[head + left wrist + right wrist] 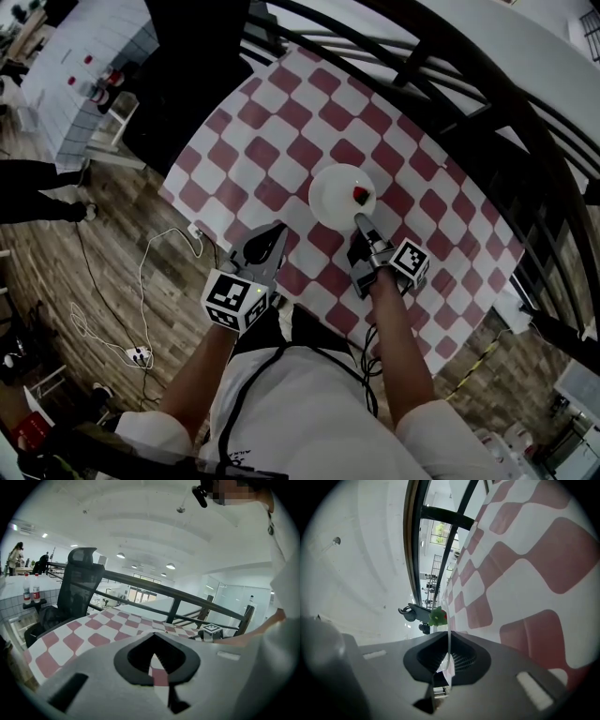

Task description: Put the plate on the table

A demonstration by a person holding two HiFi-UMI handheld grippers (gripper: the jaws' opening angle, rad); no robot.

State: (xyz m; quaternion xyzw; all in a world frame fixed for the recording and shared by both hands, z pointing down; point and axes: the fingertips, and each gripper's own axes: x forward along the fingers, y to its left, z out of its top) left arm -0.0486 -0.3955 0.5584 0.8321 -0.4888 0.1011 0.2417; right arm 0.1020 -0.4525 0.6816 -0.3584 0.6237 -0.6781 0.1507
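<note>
A white plate point(336, 197) with a strawberry point(361, 195) on it is over the middle of the red-and-white checkered table point(281, 141). I cannot tell whether it touches the cloth. My right gripper point(359, 221) is shut on the plate's near rim. In the right gripper view the plate point(449, 641) shows edge-on as a thin white line between the jaws of the right gripper point(449, 637), with the strawberry point(438, 616) beyond. My left gripper point(275, 234) hovers at the table's near left edge. In its own view the left gripper point(153, 634) is shut and holds nothing.
A black office chair point(187, 84) stands at the table's far left side. A dark railing point(450, 66) curves behind the table. A white cable and power strip point(139, 354) lie on the wooden floor at left. Two bottles point(31, 588) stand on a counter far left.
</note>
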